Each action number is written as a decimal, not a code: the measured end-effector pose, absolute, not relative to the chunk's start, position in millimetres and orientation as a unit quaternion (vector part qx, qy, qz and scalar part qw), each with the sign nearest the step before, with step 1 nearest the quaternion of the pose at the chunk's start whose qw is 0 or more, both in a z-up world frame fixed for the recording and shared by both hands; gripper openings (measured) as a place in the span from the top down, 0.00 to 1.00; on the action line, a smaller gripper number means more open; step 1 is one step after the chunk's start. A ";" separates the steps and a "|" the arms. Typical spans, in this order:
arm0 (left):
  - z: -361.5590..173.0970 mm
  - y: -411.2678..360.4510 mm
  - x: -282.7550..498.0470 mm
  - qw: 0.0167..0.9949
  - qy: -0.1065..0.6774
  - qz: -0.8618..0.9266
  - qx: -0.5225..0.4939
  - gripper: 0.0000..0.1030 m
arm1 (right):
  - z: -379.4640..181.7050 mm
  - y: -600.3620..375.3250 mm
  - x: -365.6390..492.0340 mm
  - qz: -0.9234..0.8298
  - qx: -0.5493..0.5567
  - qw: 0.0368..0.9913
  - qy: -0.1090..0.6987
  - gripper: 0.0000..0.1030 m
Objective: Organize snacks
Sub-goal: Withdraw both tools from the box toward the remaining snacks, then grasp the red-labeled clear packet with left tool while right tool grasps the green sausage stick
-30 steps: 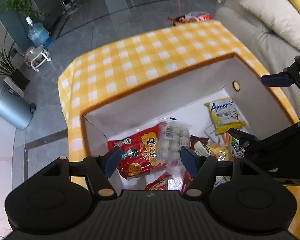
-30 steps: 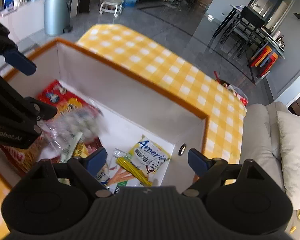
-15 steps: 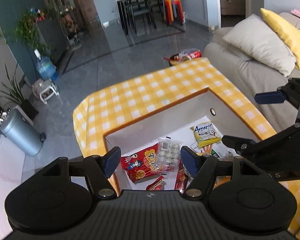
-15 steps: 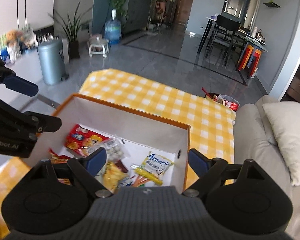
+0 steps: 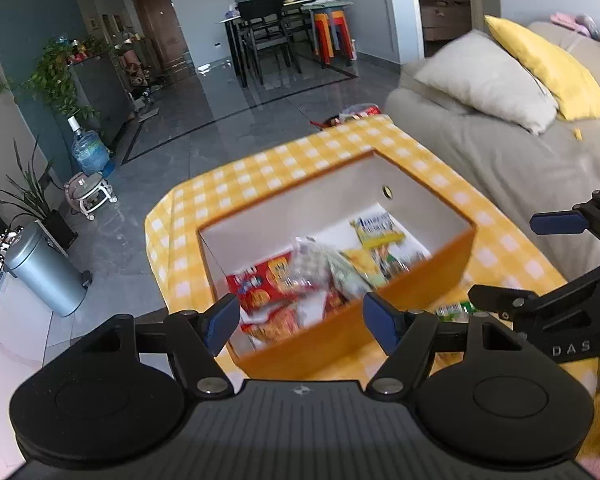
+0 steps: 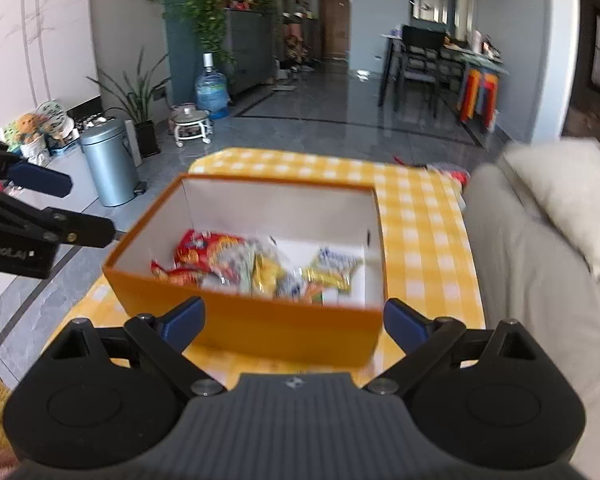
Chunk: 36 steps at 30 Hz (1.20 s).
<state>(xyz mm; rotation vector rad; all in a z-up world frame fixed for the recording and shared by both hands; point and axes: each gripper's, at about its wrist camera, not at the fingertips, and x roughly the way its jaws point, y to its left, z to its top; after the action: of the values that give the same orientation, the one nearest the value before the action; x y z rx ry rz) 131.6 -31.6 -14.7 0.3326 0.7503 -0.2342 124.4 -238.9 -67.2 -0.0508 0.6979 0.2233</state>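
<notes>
Jaws of left gripper (image 5: 296, 320) and right gripper (image 6: 294, 320) opening, both wide, nothing between; orange box (image 6: 260, 332) of snack packets (image 6: 220, 256) mid-bench (image 6: 420, 240).

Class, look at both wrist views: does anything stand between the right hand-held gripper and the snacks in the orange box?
Yes. The orange box's near wall rises between the right hand-held gripper, whose empty jaws are opening, and the snack packets on the box floor. The top is uncovered, so nothing visible blocks reaching over the rim.

Orange box (image 6: 260, 332) with white inside, open-topped, on yellow checked table, snack packets (image 6: 256, 264) heaped inside
</notes>
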 end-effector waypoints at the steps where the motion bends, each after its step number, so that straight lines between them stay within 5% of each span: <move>1: -19.3 -32.8 127.9 0.909 0.366 -0.117 0.160 0.20 | -73.3 -241.1 119.7 0.104 -0.023 0.932 0.347 0.10; 20: -103.2 -80.2 121.9 0.882 0.426 -0.183 0.088 0.20 | -148.3 -282.6 120.7 0.081 -0.052 0.919 0.383 0.10; 27: -121.9 -89.4 140.3 0.864 0.468 -0.184 0.027 0.24 | -174.3 -300.8 146.6 0.083 -0.033 0.904 0.417 0.32; 36: -149.6 -108.0 172.0 0.839 0.515 -0.176 -0.010 0.26 | -200.0 -307.8 170.5 0.101 -0.026 0.895 0.434 0.38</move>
<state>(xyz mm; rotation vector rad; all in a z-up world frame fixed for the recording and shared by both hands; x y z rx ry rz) 172.0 -108.0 -149.6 -0.0210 1.0901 -0.3730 170.5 -307.8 -200.0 -0.0540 0.9004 0.2086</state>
